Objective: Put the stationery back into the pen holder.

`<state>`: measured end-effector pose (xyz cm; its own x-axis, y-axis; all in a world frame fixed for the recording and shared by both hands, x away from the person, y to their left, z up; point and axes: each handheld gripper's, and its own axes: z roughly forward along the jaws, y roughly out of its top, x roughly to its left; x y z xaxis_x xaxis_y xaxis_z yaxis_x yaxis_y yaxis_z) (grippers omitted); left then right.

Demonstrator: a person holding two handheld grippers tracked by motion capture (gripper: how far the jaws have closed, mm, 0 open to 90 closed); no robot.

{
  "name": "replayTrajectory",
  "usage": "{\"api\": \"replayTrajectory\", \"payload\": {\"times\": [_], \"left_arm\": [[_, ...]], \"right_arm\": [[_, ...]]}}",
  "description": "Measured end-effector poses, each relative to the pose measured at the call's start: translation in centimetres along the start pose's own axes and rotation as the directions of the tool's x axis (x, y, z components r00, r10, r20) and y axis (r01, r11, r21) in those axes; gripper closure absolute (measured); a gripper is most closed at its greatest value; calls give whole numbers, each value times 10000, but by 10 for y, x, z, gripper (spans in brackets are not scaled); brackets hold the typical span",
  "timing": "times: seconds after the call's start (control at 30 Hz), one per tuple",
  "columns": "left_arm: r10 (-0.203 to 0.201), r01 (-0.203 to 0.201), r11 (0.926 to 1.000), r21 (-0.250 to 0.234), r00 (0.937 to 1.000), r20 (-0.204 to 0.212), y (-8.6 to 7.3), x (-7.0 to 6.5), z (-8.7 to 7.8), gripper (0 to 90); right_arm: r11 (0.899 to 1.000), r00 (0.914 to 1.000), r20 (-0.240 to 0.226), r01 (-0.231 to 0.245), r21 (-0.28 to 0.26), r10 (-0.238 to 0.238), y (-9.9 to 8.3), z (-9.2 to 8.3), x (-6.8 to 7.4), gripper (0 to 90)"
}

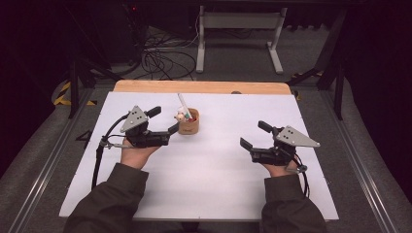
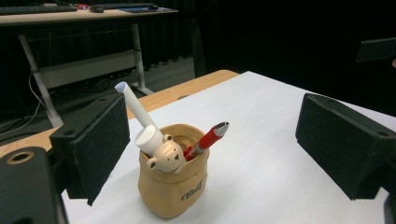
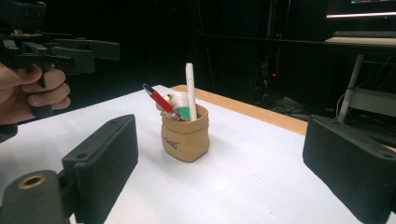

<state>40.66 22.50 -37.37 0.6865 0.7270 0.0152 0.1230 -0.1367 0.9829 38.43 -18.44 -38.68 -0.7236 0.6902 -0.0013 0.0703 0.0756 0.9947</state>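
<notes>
A tan pen holder [image 1: 188, 122] shaped like a small sack stands on the white table top [image 1: 209, 160], left of centre toward the back. It holds a white pen [image 2: 134, 108], a red pen [image 2: 205, 140], a white cap and a small bear figure [image 2: 166, 158]. My left gripper [image 1: 166, 120] is open just left of the holder, its jaws spread wide on either side of the holder [image 2: 173, 186] in the left gripper view. My right gripper [image 1: 252, 135] is open farther right, pointing toward the holder [image 3: 185, 134], nothing between its jaws.
A wooden strip [image 1: 201, 87] runs along the table's far edge. Beyond it stand a white desk frame [image 1: 238, 34] and loose cables [image 1: 163, 60] on the floor. Cables trail from both grippers toward the person's sleeves.
</notes>
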Motion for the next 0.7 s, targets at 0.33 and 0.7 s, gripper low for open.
{"api": "replayTrajectory", "payload": {"times": [0.33, 0.7], "left_arm": [[76, -76, 10000, 55, 9999, -74, -3, 3, -12, 103], [152, -151, 9998, 149, 9999, -41, -8, 3, -25, 98]], "right_arm": [[10000, 10000, 12, 33, -23, -33, 0, -1, 0, 110], [10000, 10000, 32, 11, -43, -11, 0, -1, -1, 110]]}}
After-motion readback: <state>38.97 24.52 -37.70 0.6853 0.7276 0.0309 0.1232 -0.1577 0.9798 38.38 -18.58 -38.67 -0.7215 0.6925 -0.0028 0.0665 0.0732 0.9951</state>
